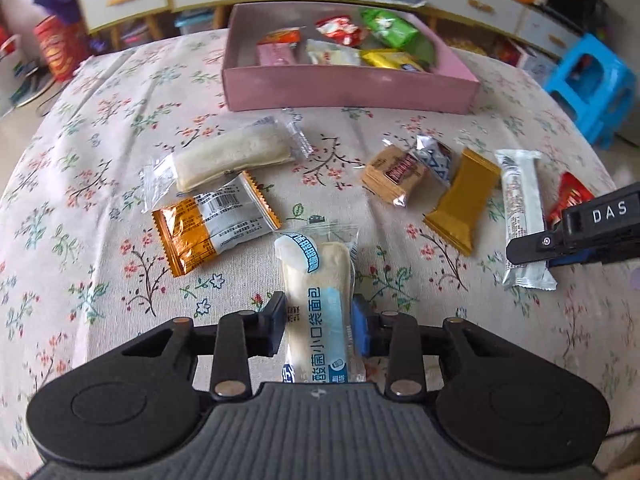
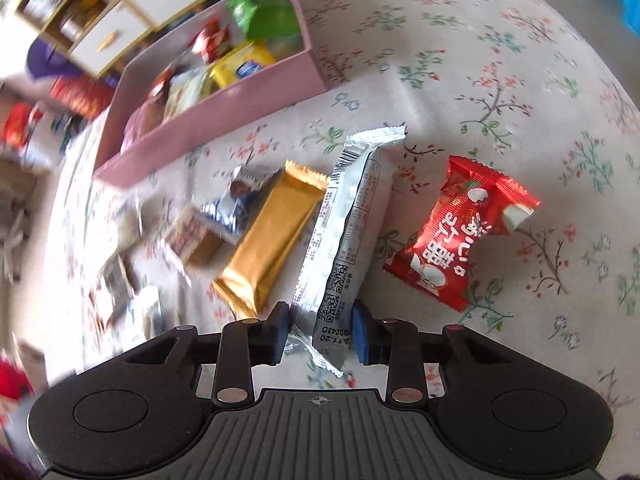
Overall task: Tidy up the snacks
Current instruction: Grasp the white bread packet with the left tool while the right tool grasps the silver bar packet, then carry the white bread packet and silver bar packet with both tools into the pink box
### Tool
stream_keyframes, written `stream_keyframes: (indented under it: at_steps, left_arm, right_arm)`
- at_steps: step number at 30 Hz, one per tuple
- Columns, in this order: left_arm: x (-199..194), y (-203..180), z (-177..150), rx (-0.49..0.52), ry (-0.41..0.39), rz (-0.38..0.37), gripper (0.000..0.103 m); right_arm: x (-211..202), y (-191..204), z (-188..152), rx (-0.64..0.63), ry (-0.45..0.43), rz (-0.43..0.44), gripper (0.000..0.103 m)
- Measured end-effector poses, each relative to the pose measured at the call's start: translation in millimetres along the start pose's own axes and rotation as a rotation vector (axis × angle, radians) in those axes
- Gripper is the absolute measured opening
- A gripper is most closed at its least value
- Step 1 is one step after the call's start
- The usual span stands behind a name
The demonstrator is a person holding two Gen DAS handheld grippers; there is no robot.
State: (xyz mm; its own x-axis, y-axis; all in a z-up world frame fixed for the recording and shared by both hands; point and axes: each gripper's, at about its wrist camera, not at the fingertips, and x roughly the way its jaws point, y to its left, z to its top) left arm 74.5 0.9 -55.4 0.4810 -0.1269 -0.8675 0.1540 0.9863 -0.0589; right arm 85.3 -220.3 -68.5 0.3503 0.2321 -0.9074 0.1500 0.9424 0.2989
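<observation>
My left gripper [image 1: 318, 320] is shut on a white bread packet with blue print [image 1: 316, 300], which points forward over the table. My right gripper [image 2: 319, 330] is shut on the near end of a long silver snack bar [image 2: 350, 232]; it also shows in the left wrist view [image 1: 536, 246] over the same silver bar [image 1: 520, 200]. A pink box [image 1: 348, 88] at the back of the table holds several snacks; in the right wrist view the box [image 2: 212, 120] lies at the upper left.
Loose on the floral tablecloth: a clear bread packet [image 1: 232, 160], an orange-silver packet [image 1: 216, 224], a tan biscuit pack [image 1: 394, 176], a blue-white packet [image 1: 436, 156], a gold bar [image 1: 464, 200] and a red packet [image 2: 460, 232]. A blue stool [image 1: 592, 88] stands right.
</observation>
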Motion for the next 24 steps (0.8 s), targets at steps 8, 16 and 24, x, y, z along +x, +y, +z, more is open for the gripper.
stream_keyframes:
  at_steps: [8, 16, 24]
  left_arm:
    - [-6, 11, -14, 0.088, -0.036, -0.031, 0.035]
    - [-8, 15, -23, 0.094, -0.05, -0.006, 0.055]
    - [-11, 19, -25, 0.065, -0.057, -0.004, 0.043]
  right_arm:
    - [-9, -12, -18, -0.148, 0.018, 0.011, 0.034]
    - [-13, -16, -22, -0.177, -0.077, 0.035, 0.042]
    - [-5, -4, -21, -0.2, -0.179, -0.018, 0.041]
